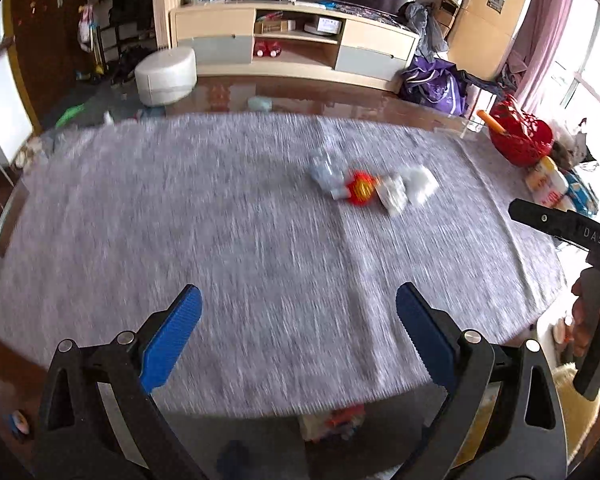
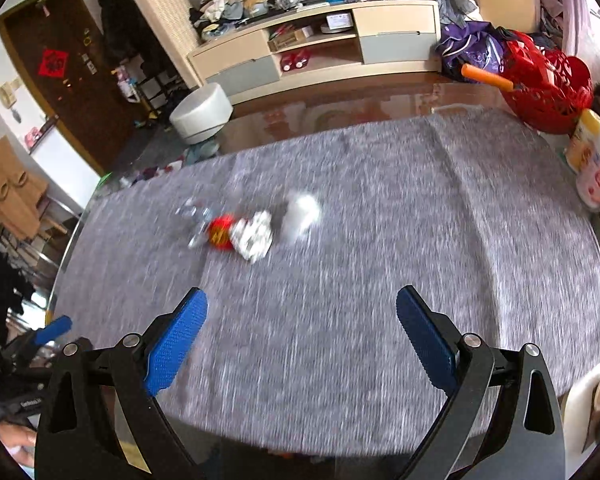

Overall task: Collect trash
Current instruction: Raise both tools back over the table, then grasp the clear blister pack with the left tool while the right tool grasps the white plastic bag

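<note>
A small pile of trash lies on the grey cloth: a clear plastic wrapper (image 1: 324, 172) (image 2: 196, 216), a red and yellow wrapper (image 1: 360, 189) (image 2: 220, 232), a crumpled white printed wrapper (image 1: 392, 196) (image 2: 254, 238) and a white tissue wad (image 1: 420, 184) (image 2: 300, 214). My left gripper (image 1: 298, 336) is open and empty, above the near part of the cloth, well short of the pile. My right gripper (image 2: 302, 340) is open and empty, also short of the pile. Both views are motion-blurred.
The grey cloth (image 1: 180, 220) covers a glass-topped table. A red basket (image 1: 520, 132) (image 2: 548, 84) with an orange stick stands at the far right edge, with bottles (image 2: 596, 168) beside it. A white stool (image 1: 166, 74) and a low cabinet (image 1: 292, 40) stand beyond the table.
</note>
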Available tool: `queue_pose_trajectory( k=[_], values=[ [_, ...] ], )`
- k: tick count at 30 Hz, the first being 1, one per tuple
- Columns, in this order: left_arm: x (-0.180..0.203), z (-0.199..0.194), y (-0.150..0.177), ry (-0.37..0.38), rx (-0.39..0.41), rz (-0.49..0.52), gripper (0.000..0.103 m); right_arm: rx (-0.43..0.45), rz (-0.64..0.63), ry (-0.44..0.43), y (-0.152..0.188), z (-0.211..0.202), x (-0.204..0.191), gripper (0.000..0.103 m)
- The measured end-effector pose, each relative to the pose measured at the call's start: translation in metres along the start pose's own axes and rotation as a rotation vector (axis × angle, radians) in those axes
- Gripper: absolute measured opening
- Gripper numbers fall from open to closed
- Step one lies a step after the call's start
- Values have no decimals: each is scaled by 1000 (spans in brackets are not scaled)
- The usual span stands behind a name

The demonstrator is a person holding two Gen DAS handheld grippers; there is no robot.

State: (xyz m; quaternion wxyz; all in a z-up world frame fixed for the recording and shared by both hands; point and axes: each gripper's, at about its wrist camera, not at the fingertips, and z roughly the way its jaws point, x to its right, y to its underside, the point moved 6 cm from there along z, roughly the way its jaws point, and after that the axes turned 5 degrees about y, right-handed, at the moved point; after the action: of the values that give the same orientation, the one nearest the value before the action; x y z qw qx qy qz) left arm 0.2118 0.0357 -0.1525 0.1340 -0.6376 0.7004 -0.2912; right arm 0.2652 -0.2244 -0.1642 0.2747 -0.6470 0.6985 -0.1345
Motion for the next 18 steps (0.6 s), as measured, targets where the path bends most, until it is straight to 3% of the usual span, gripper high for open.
queue_pose_trajectory(
  k=[8,11,15,18],
  values=[
    [1,45,-64,-20,0,67,91,-37,27,6,-40,48,3,96],
    [1,70,-82,-6,-20,72,83,-59,21,3,-48,66,-1,94],
    [2,101,-96,24,-53,59,68,-103,5,-11,-49,93,-7,68],
    [3,121,-103,43,-69,55,65,-130,-2,-17,-46,108,-10,60]
  ],
)
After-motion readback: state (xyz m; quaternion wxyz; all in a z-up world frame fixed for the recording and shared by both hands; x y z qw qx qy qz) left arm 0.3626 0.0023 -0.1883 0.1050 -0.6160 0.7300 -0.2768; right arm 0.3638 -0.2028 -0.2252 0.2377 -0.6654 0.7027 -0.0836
